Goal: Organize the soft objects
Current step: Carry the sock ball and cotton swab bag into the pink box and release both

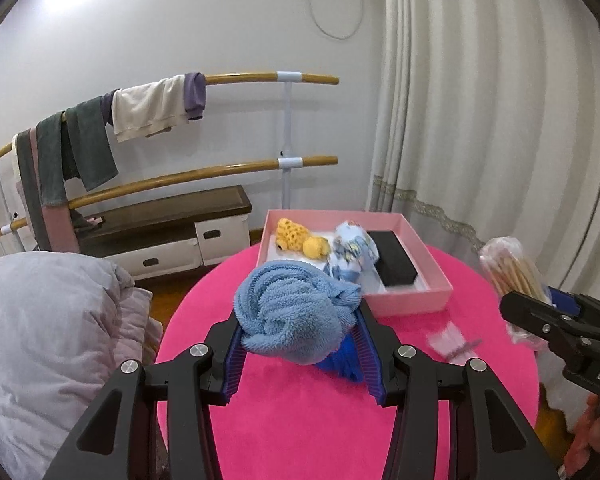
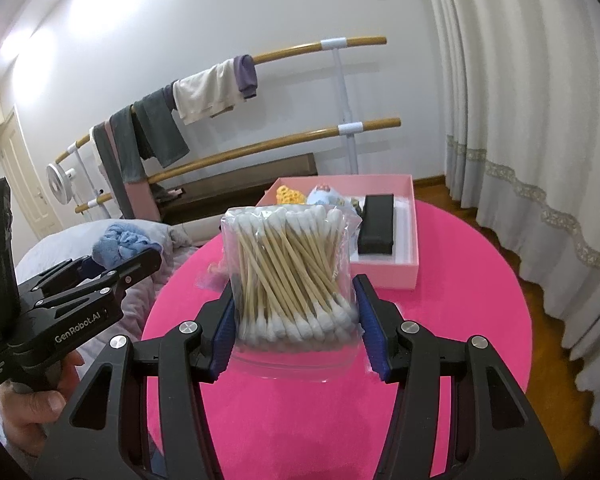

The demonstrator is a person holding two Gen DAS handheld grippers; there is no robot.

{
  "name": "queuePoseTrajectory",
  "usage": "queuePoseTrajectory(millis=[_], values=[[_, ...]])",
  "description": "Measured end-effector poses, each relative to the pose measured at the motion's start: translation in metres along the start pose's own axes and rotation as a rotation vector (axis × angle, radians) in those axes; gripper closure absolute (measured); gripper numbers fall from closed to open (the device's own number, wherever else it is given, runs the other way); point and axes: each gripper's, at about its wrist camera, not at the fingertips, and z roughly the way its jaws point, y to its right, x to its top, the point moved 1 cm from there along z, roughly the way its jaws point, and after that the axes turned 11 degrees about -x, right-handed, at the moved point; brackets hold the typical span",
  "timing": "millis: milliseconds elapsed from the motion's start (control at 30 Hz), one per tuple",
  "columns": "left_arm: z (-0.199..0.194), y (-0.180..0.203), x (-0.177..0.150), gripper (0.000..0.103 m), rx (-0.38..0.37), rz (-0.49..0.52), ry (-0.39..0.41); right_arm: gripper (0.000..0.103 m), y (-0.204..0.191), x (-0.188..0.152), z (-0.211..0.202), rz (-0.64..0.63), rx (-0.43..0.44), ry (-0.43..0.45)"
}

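Covering the round bench is a fuzzy pink cloth, its near edge cut off by the gripper bodies. A shallow pink box of card sits at the far side, holding a knobbly yellow toy, a printed pouch and a black block; its near-left corner is hidden by a bunched blue terry towel, pinched by the left gripper above the bench. A clear bag of wooden swabs is clamped by the right gripper.
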Motion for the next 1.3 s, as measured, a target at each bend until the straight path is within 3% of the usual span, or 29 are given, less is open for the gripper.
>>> queuePoseTrajectory(millis=[267,500,1300], values=[[0.052,-0.021,0.043,0.057,-0.015,-0.033,0.018,0.052,0.01,0.046,0.033,0.019,0.002,0.017],[0.122,-0.042,0.088,0.057,-0.01,-0.053,0.007,0.052,0.026,0.087,0.082,0.051,-0.01,-0.002],[0.39,-0.096,0.186,0.057,-0.015,-0.102,-0.149,0.051,0.044,0.136,0.253,0.089,-0.019,-0.195]])
